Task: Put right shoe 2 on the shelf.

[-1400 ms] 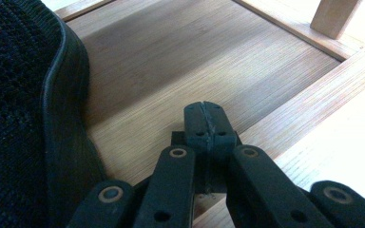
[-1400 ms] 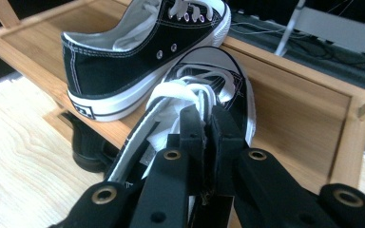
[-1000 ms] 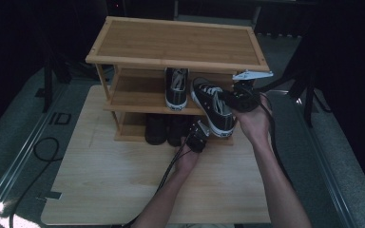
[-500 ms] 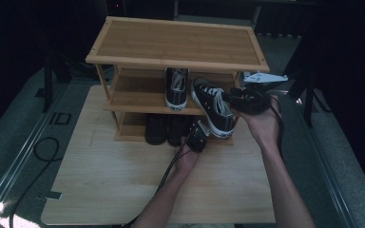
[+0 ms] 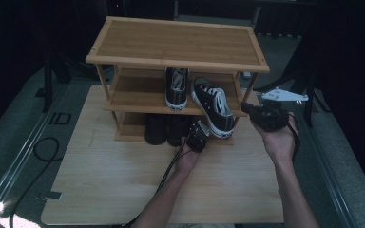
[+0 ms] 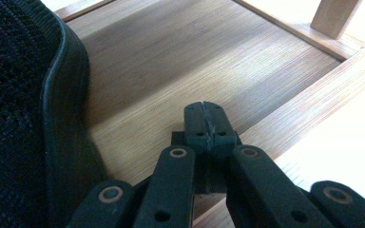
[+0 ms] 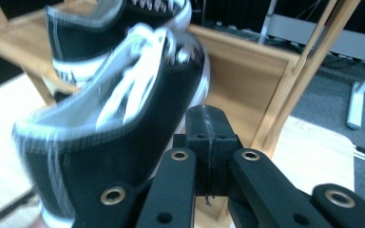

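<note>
On the rack's middle shelf, right sneaker sits angled, heel past the front edge, probably needs squaring beside its mate. My right tool has just snapped together, empty, just right of it. Left tool together, empty, at the bottom shelf by black shoes, mostly hidden in shadow. Right gripper view is blurred.

A black canvas sneaker with white laces, a white rubber toe cap and a white sole sits on the middle shelf of a three-tier bamboo shoe rack. It lies at a slant, its toe toward the back and its heel hanging over the shelf's front edge at the right end. Its matching partner stands straight just to its left, toe pointing forward, apart from it.
</note>
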Available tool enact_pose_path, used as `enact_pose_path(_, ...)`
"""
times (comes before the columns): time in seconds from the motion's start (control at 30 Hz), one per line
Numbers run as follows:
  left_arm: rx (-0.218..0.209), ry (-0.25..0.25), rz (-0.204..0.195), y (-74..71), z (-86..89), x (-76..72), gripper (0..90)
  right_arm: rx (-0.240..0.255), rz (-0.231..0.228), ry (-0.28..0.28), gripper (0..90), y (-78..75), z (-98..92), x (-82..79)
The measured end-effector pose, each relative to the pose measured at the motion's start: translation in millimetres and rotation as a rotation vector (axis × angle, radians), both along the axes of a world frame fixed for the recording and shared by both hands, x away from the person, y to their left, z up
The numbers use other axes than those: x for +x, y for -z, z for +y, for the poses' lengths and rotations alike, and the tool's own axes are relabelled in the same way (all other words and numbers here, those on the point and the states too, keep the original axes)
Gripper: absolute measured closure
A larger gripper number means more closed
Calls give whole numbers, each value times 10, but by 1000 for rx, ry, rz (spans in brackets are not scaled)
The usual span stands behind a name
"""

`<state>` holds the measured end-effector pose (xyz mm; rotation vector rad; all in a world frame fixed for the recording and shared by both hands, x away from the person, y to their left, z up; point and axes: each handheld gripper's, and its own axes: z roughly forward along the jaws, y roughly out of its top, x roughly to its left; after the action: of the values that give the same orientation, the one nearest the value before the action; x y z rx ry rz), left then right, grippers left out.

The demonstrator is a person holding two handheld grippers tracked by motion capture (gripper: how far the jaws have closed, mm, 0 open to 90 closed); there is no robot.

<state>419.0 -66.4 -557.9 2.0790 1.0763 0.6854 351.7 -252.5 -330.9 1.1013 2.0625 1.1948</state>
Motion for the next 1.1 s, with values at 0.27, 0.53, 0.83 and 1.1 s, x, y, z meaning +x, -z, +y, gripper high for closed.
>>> enact_pose_path(0.27,0,-1,0,0,-1,-1,900,20,26,-29,900,265,-18,-287)
enact_pose_path(0.53,-2,-4,2,0,-1,0,900,0,28,-72,900,431,27,-552)
enact_pose_path(0.83,-6,-5,2,2,-3,1,900,-2,20,-109,900,495,143,-599)
enact_pose_path(1.1,0,-8,1,1,-8,-2,900,-1,18,-110,900,502,162,-602)
